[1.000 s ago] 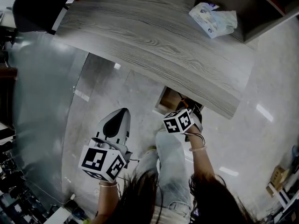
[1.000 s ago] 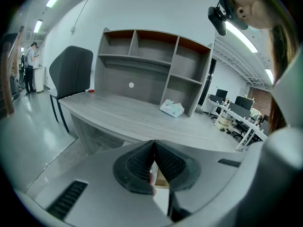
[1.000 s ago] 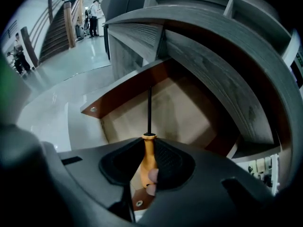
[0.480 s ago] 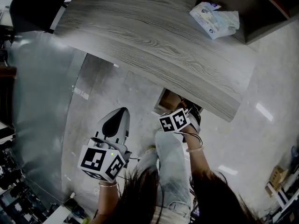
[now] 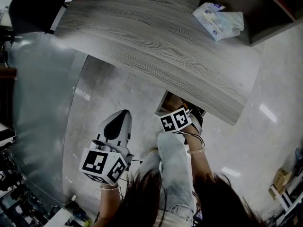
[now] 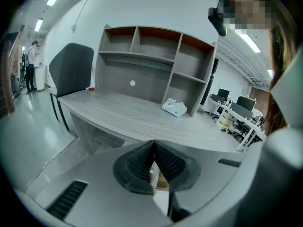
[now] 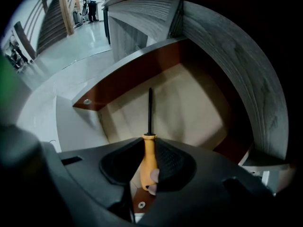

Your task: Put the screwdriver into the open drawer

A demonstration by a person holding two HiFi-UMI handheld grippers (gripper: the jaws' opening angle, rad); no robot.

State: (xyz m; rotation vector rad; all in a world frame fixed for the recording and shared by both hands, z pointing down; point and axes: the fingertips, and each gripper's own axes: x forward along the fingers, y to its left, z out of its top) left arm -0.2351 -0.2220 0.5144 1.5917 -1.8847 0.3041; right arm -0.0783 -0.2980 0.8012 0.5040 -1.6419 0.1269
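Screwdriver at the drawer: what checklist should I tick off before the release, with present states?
1. Right hand-held gripper shut on screwdriver handle: ok.
2. Drawer open: ok.
3. Shaft points into drawer: ok.
4. Drawer floor ahead of tip bare: ok.
5. Left hand-held gripper shut, empty, apart from drawer: ok.
6. Gap between tip and drawer floor: cannot tell.
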